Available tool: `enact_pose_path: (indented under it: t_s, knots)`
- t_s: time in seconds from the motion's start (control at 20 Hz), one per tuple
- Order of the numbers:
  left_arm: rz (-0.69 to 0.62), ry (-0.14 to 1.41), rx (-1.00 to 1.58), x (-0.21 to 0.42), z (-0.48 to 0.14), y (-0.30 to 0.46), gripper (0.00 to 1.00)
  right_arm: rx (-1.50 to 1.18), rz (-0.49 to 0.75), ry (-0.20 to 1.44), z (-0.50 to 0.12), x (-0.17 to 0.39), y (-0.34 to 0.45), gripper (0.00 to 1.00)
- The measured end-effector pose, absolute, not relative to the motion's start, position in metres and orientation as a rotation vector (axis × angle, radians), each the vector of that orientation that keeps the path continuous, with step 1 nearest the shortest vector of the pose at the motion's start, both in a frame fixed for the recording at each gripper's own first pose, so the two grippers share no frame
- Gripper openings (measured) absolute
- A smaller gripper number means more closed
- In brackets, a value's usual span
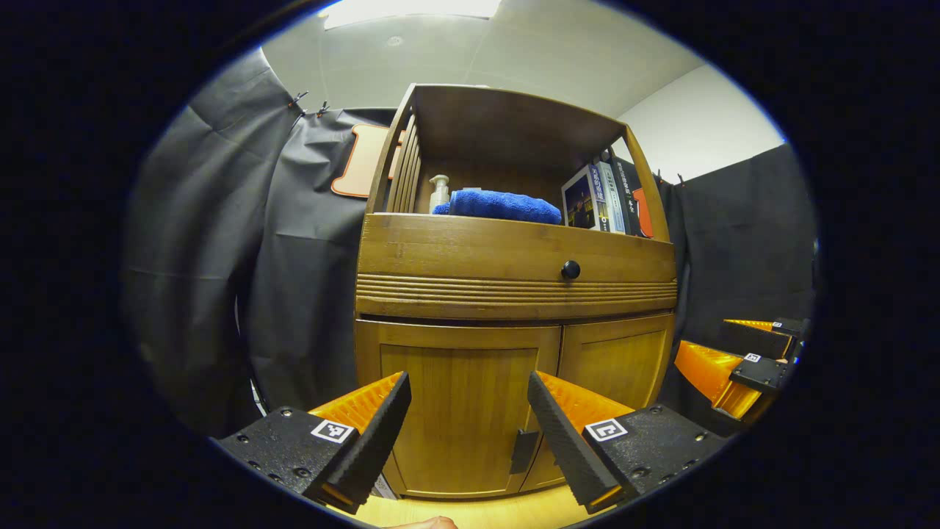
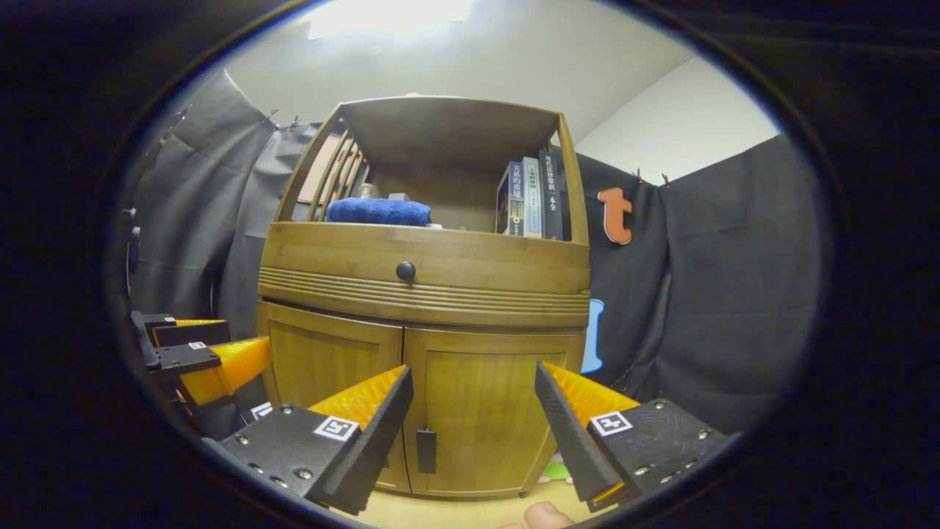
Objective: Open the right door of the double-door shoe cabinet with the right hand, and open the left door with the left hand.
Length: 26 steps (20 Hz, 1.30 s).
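The wooden shoe cabinet (image 1: 514, 250) stands in front of me with both lower doors shut. In the left gripper view my left gripper (image 1: 468, 376) is open and faces the left door (image 1: 463, 411) from a short way off. That door's dark handle (image 1: 523, 450) sits by the centre seam. The right door (image 1: 620, 371) lies beside it, and my right gripper (image 1: 734, 345) shows at the far right. In the right gripper view my right gripper (image 2: 474, 367) is open before the right door (image 2: 485, 411) and its handle (image 2: 426, 450). The left door (image 2: 330, 360) and my left gripper (image 2: 213, 342) show to its left.
Above the doors is a drawer front with a round black knob (image 1: 570, 270). The open shelf holds a blue towel (image 1: 503, 205), a pump bottle (image 1: 439, 192) and books (image 1: 595, 198). Black cloth walls (image 1: 294, 279) flank the cabinet. The cabinet stands on light wooden flooring (image 1: 477, 510).
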State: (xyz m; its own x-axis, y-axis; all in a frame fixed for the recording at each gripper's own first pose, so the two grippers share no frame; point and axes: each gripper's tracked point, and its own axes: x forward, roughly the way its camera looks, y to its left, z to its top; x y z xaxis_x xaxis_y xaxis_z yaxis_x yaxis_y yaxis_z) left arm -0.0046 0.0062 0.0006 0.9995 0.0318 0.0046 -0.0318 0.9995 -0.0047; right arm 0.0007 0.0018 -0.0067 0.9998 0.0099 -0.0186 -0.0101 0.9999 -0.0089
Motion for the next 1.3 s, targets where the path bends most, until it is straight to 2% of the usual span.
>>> enact_pose_path:
  t_s: [0.4, 0.45, 0.5, 0.6, 0.9, 0.95, 1.1, 1.15, 1.2, 1.3]
  knots:
    - [0.071, 0.002, 0.007, -0.012, -0.002, 0.022, 0.98, 0.001, 0.035, 0.098, -0.050, 0.010, 0.014, 0.99]
    - [0.084, 0.006, 0.013, -0.014, -0.004, 0.029, 0.98, -0.001, 0.041, 0.120, -0.061, 0.015, 0.017, 0.96]
    - [0.102, 0.012, 0.021, -0.017, -0.006, 0.036, 0.98, -0.005, 0.045, 0.147, -0.074, 0.020, 0.020, 0.99]
    - [0.132, 0.024, 0.032, -0.022, -0.008, 0.051, 0.97, -0.003, 0.047, 0.198, -0.099, 0.030, 0.025, 0.99]
    - [0.237, 0.058, 0.049, -0.036, -0.019, 0.094, 0.97, 0.070, 0.061, 0.320, -0.156, 0.054, 0.042, 0.96]
    - [0.254, 0.064, 0.048, -0.038, -0.021, 0.101, 0.98, 0.075, 0.066, 0.337, -0.163, 0.059, 0.044, 0.99]
    - [0.297, 0.077, 0.044, -0.040, -0.028, 0.117, 0.99, 0.063, 0.082, 0.363, -0.177, 0.074, 0.053, 0.99]
    - [0.309, 0.081, 0.043, -0.039, -0.028, 0.122, 0.98, 0.056, 0.082, 0.367, -0.182, 0.078, 0.056, 0.90]
    - [0.317, 0.083, 0.043, -0.039, -0.029, 0.126, 0.98, 0.049, 0.081, 0.372, -0.185, 0.082, 0.058, 0.86]
    - [0.333, 0.086, 0.044, -0.037, -0.030, 0.132, 0.98, 0.031, 0.070, 0.390, -0.194, 0.093, 0.059, 0.86]
